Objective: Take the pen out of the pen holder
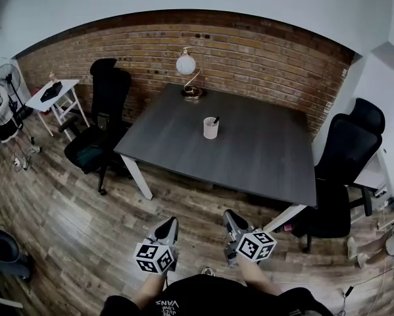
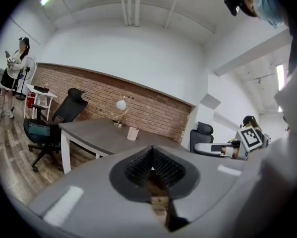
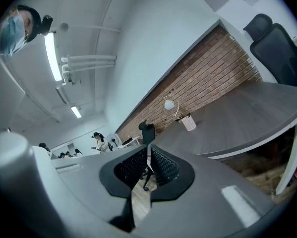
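Mostly hidden: the pen [image 1: 214, 120] sits sunk in the white pen holder [image 1: 210, 130], only its dark top clear of the rim, too small to tell more. Holder upright mid dark table [image 1: 262, 153]; globe lamp [image 1: 186, 64] at the far edge. Black left office chair [image 1: 108, 91] and right office chair [image 1: 346, 153] flank the table. Left gripper [image 1: 166, 230] and right gripper [image 1: 233, 222]: jaws pressed together, empty, over the wood floor [image 1: 72, 222], well short of the near edge.

The only readable print is "VANS", upside down, on the person's black shirt [image 1: 206, 296].
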Tool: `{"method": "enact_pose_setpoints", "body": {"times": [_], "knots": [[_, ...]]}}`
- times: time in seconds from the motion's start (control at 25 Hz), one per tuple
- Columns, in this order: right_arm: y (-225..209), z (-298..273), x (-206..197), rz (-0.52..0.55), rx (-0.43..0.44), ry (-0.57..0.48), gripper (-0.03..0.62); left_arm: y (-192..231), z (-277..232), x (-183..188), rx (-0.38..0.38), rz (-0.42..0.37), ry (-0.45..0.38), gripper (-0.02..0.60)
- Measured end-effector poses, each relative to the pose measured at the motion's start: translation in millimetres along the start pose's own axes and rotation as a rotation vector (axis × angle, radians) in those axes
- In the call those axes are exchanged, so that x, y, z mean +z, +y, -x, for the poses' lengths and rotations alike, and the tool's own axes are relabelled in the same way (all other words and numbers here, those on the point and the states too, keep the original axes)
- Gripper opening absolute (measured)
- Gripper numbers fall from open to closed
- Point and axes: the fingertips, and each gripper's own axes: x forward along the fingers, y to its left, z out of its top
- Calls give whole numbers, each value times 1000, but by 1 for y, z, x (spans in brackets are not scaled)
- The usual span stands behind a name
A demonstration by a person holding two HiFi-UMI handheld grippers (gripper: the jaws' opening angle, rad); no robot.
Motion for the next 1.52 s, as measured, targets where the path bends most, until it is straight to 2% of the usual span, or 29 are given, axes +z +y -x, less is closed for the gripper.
{"method": "enact_pose_setpoints", "body": {"times": [0.36, 0.72, 1.2, 1.52], "knots": [[-34, -31, 18, -8, 57, 45, 3, 5, -37, 0, 68, 28, -1, 52], [-55, -75, 13, -30, 25, 76, 3, 42, -69, -2, 81, 70, 14, 52], [-72, -160, 46, -40, -83, 4, 3, 108, -147, 43, -30, 62, 49, 52], [-78, -206, 51, -66, -176, -55, 3, 157, -188, 65, -113, 39, 88, 52]]}}
